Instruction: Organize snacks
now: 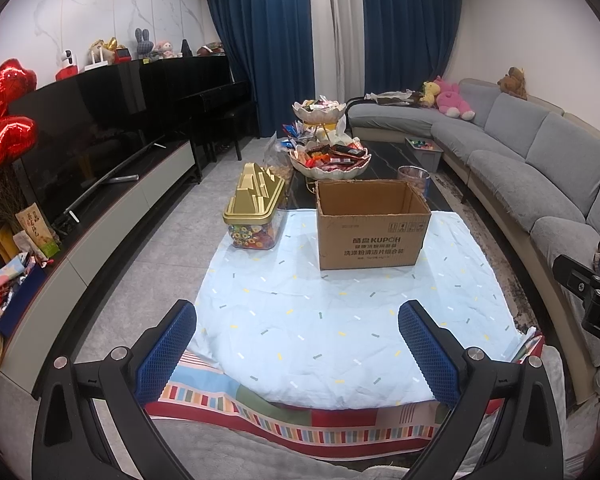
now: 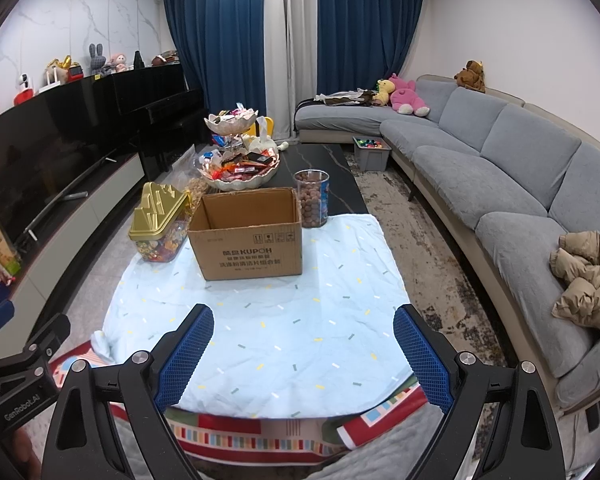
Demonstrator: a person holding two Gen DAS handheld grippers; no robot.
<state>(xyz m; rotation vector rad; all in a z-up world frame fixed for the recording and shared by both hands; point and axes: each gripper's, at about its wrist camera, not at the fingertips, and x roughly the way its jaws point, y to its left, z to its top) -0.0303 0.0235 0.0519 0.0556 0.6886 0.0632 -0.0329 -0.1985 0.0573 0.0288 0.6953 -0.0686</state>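
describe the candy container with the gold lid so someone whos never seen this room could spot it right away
Find the light blue cloth spread over the near end of the table, with an open cardboard box on it. The candy container stands just left of that box, at the cloth's edge. Only it has a stepped gold lid over clear walls showing colourful sweets.

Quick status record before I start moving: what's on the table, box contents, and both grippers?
box: cardboard box open, upright on pale blue cloth; the visible inside looks empty
left of box: gold-lidded candy jar
behind box: clear tub of brown balls, two-tier snack dish
left gripper: open, holding nothing
right gripper: open, holding nothing
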